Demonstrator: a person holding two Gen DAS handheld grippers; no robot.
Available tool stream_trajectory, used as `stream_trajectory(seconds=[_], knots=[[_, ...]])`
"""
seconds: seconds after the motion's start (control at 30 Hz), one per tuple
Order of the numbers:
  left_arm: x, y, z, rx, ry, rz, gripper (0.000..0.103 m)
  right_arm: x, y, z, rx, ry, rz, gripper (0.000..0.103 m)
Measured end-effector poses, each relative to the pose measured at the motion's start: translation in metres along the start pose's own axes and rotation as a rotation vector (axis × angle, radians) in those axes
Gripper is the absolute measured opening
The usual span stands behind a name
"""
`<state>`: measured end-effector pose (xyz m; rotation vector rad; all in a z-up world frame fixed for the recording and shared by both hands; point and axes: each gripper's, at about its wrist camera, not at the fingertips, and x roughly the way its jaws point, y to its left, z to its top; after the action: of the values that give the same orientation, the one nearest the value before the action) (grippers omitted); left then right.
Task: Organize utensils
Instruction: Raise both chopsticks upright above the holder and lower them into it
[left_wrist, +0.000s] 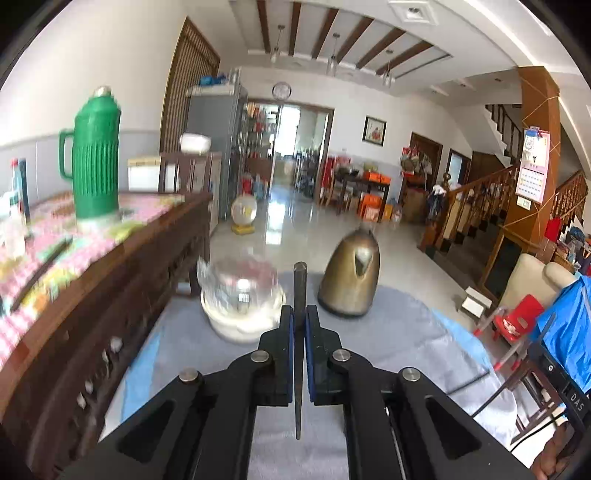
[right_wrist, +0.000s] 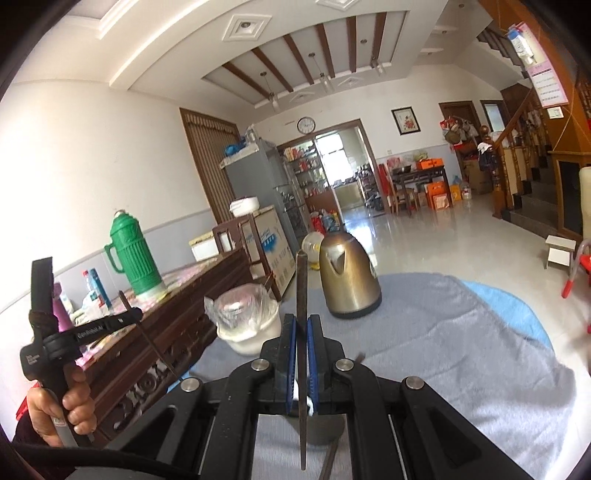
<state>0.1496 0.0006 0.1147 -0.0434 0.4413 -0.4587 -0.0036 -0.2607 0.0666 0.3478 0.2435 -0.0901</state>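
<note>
My left gripper (left_wrist: 299, 314) is shut on a thin dark chopstick (left_wrist: 299, 284) that stands upright between the blue pads and pokes out above and below them. My right gripper (right_wrist: 301, 325) is likewise shut on a second dark chopstick (right_wrist: 302, 280), also upright. The right wrist view shows the left gripper (right_wrist: 135, 314) at the far left, held up by a hand (right_wrist: 75, 406), with its chopstick (right_wrist: 151, 339) slanting down. Below the right gripper sits a dark grey cup-like holder (right_wrist: 325, 428), mostly hidden, with another dark stick (right_wrist: 332, 458) beside it.
A grey cloth (right_wrist: 443, 350) covers the round table. On it stand a brass-coloured kettle (right_wrist: 347, 280) and a white bowl with a plastic-wrapped lid (right_wrist: 247, 325). To the left is a dark wooden sideboard (left_wrist: 110, 280) carrying a green thermos (left_wrist: 96, 155) and bottles.
</note>
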Motion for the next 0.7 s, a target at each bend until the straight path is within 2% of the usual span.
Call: stream_trajectory(seconds=[0.23, 0.37, 0.5, 0.7], knots=[[-0.010, -0.012, 0.043, -0.001, -0.129, -0.056, 0.006, 0.009, 0.006, 0.028, 0.013, -0.086, -0.022, 0.006], [-0.009, -0.030, 0.052, 0.005, -0.159, -0.111, 0.006, 0.019, 0.015, 0.034, -0.013, -0.128, -0.054, 0.006], [-0.004, -0.053, 0.051, 0.036, -0.153, -0.153, 0.006, 0.033, 0.022, 0.027, -0.047, -0.133, -0.076, 0.006], [0.014, -0.076, 0.034, 0.059, -0.084, -0.189, 0.006, 0.049, 0.025, 0.012, -0.078, -0.106, -0.093, 0.006]])
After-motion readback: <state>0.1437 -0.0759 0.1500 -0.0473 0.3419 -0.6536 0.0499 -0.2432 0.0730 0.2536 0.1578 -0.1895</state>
